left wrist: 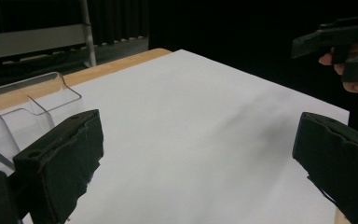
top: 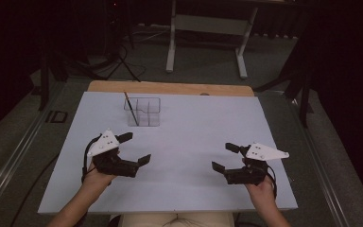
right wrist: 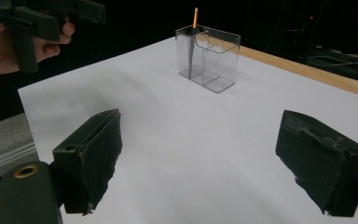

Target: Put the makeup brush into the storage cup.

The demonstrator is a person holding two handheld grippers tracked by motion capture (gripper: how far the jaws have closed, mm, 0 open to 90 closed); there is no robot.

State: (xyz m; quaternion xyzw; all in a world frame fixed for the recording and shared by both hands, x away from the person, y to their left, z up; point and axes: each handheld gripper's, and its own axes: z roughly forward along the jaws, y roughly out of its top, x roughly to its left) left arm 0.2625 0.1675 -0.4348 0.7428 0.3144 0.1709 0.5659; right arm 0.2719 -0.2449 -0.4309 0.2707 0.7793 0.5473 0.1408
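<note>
Left gripper (top: pixel 134 148) with jaws wide apart, right gripper (top: pixel 226 156) also wide apart, both empty above white table (top: pixel 194 123), clear holder (top: pixel 143 112) with pencil (top: pixel 131 108) far behind.

1. Left gripper (top: pixel 136 148): black body, thick black jaws with rough pads, white three-cornered plate with small holes on top.
2. Right gripper (top: pixel 223 156): the same, black cable behind.
3. Bare forearms, light trousers.

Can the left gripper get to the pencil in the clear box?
Probably yes. The left gripper is open with nothing in it, and only bare white table lies between it and the clear box. The pencil sticks up above the rim.
</note>
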